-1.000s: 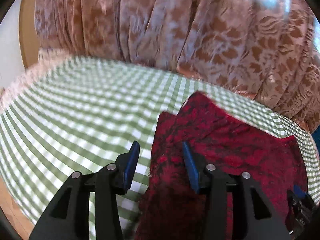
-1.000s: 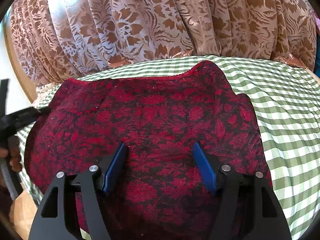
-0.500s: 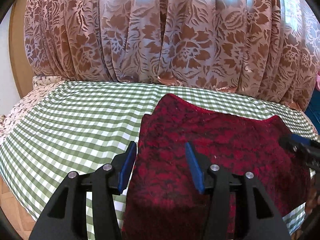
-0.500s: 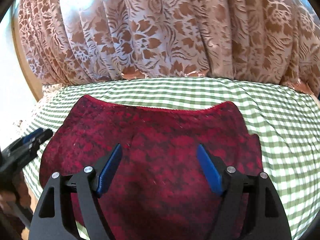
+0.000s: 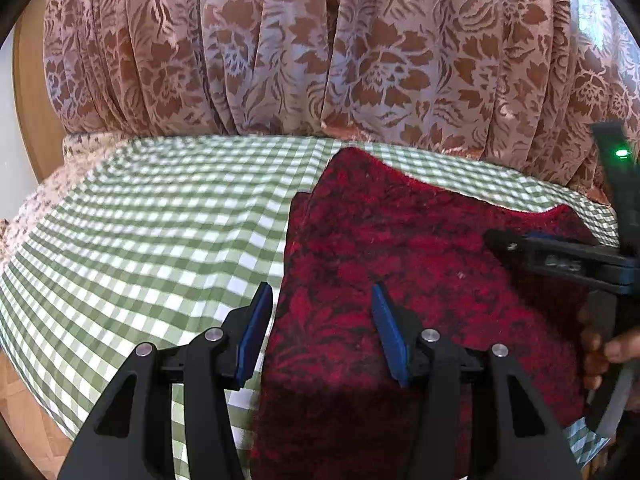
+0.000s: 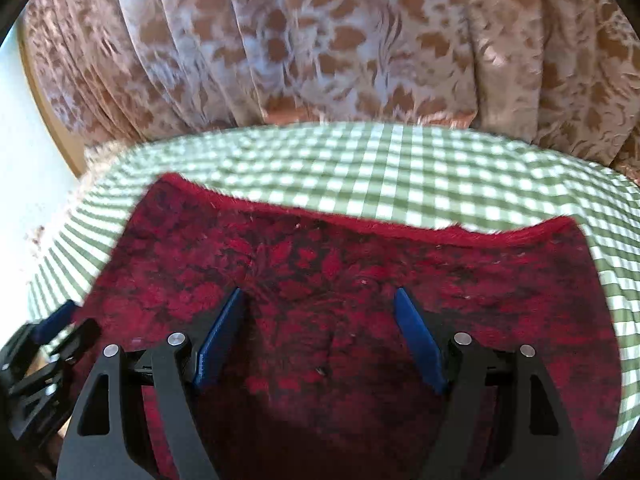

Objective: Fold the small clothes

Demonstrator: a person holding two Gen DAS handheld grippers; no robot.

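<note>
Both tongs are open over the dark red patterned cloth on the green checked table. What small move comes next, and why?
Probably lower the left tongs onto the near left edge of the dark red patterned cloth and pinch it. Both tongs have just been opening and grip nothing; the right tongs hover over the cloth's middle. It lies flat on the green checked tablecloth, so another fold seems due.

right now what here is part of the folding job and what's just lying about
Part of the job:
- red cloth, lying flat on the table
- left gripper, jaws open over the cloth's left edge
- right gripper, jaws open above the cloth

Just there:
- green checked tablecloth
- floral curtain behind the table
</note>
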